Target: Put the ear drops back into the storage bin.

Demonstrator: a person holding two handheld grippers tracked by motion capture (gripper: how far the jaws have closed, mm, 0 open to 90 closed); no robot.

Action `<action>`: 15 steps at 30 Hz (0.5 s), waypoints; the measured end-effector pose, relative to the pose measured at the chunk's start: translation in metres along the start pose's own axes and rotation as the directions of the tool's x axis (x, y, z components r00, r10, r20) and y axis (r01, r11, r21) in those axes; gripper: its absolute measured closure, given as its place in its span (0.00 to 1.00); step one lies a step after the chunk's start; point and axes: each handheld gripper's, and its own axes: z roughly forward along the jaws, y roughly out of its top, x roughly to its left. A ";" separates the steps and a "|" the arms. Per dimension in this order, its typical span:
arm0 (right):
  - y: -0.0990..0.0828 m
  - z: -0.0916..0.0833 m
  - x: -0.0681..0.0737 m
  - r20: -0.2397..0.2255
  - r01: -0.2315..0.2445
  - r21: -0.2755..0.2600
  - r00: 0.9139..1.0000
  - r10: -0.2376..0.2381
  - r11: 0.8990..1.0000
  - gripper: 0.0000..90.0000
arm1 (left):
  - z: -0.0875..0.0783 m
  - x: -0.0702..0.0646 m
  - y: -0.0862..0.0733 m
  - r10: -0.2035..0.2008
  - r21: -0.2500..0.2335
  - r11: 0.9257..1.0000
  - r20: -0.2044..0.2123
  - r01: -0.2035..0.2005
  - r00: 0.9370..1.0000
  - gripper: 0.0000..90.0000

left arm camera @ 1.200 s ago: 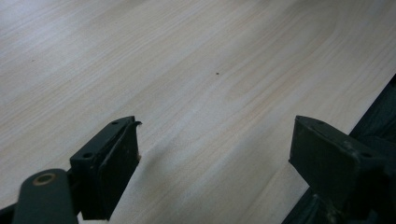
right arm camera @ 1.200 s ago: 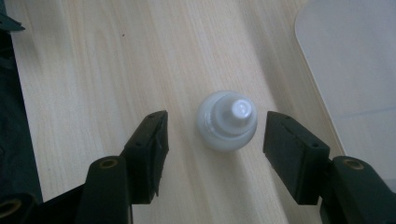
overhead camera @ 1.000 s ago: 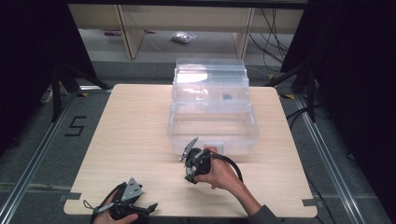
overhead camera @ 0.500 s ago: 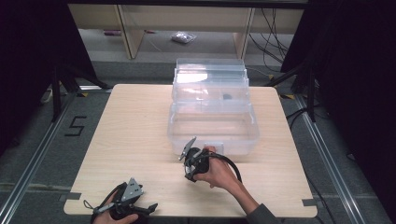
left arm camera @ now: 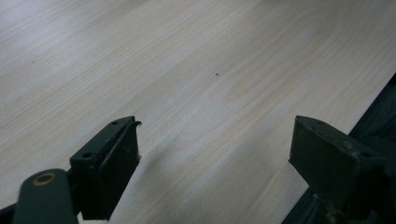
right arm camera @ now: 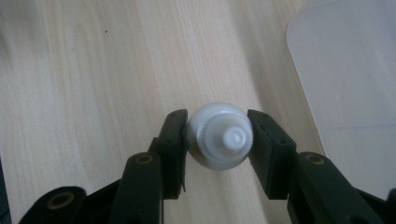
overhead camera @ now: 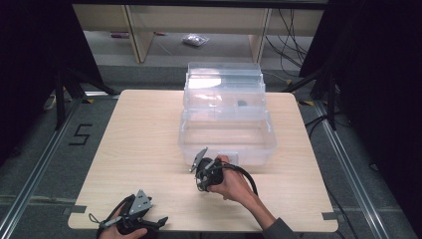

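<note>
The right gripper [right arm camera: 219,135] is shown with its jaws just closed onto a small white bottle [right arm camera: 220,136], which is pinched between both pads with its cap end turned toward the camera. In the high view, this right gripper [overhead camera: 199,167] is held by the right hand [overhead camera: 230,183] over the wooden table [overhead camera: 144,144], just in front of the clear plastic box [overhead camera: 226,132], whose corner [right arm camera: 345,70] is seen beside the bottle. The left gripper [overhead camera: 149,221] is held at the table's near edge, well apart from the box; its jaws are spread wide above bare wood, with nothing between them.
</note>
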 end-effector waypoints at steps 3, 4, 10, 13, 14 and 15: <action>0.000 -0.007 -0.001 -0.005 0.006 -0.012 1.000 -0.006 1.000 0.67 | 0.000 0.001 0.000 0.014 -0.002 1.000 -0.009 -0.014 1.000 0.17; -0.001 -0.009 -0.001 0.002 0.003 -0.018 1.000 -0.003 1.000 0.67 | -0.001 0.001 0.000 0.017 0.003 1.000 -0.014 -0.017 1.000 0.17; -0.004 -0.018 -0.001 -0.018 -0.008 0.010 1.000 0.009 1.000 0.67 | 0.001 -0.001 0.000 -0.020 -0.025 0.999 -0.017 0.020 1.000 0.17; -0.005 -0.026 -0.001 -0.019 -0.044 0.036 0.999 0.045 0.998 0.67 | 0.001 0.000 0.000 -0.019 -0.024 1.000 -0.019 0.018 1.000 0.17; -0.005 -0.026 -0.001 -0.019 -0.044 0.036 0.999 0.045 0.998 0.67 | 0.001 0.000 0.000 -0.021 -0.025 0.999 -0.019 0.020 1.000 0.17; -0.006 -0.030 -0.003 -0.026 -0.038 0.027 0.999 0.039 0.999 0.67 | 0.001 0.000 0.000 -0.020 -0.025 0.999 -0.018 0.020 1.000 0.17</action>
